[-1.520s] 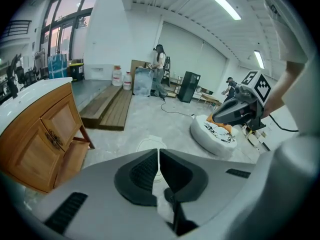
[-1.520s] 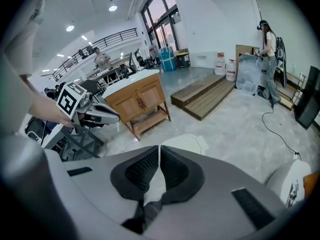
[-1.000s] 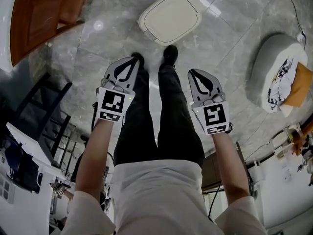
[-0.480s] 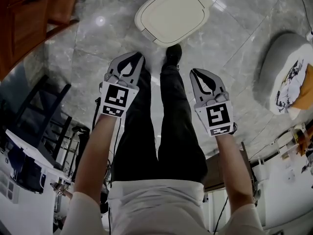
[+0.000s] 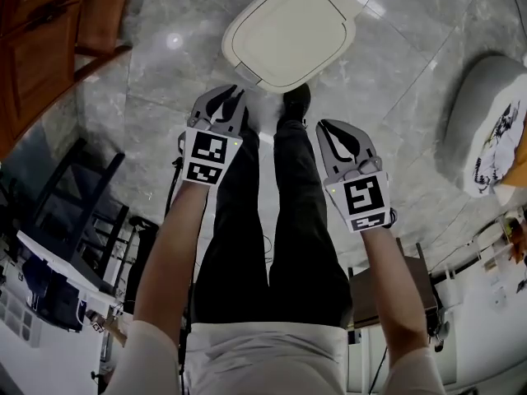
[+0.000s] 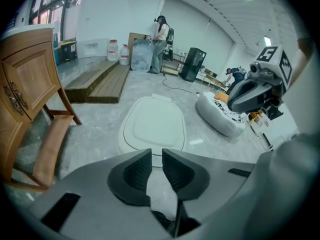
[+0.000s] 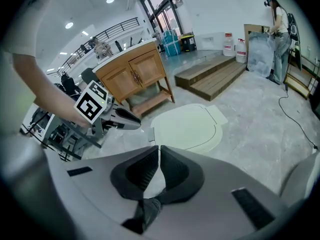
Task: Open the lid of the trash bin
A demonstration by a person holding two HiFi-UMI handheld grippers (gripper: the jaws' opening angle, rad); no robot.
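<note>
- Left gripper (image 5: 226,97) advances to the front edge of the trash bin lid (image 5: 288,31); jaws a narrow slit apart, empty.
- Right gripper (image 5: 329,127) hangs back, jaws together, empty.
- Lid is closed: approach only.

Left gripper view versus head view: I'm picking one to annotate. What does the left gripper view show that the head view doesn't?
Only the left gripper view: wooden steps and a standing person far behind the trash bin. Only the head view: the wearer's legs, a shoe beside the bin. Both: the bin, lid shut, and the right gripper.
</note>
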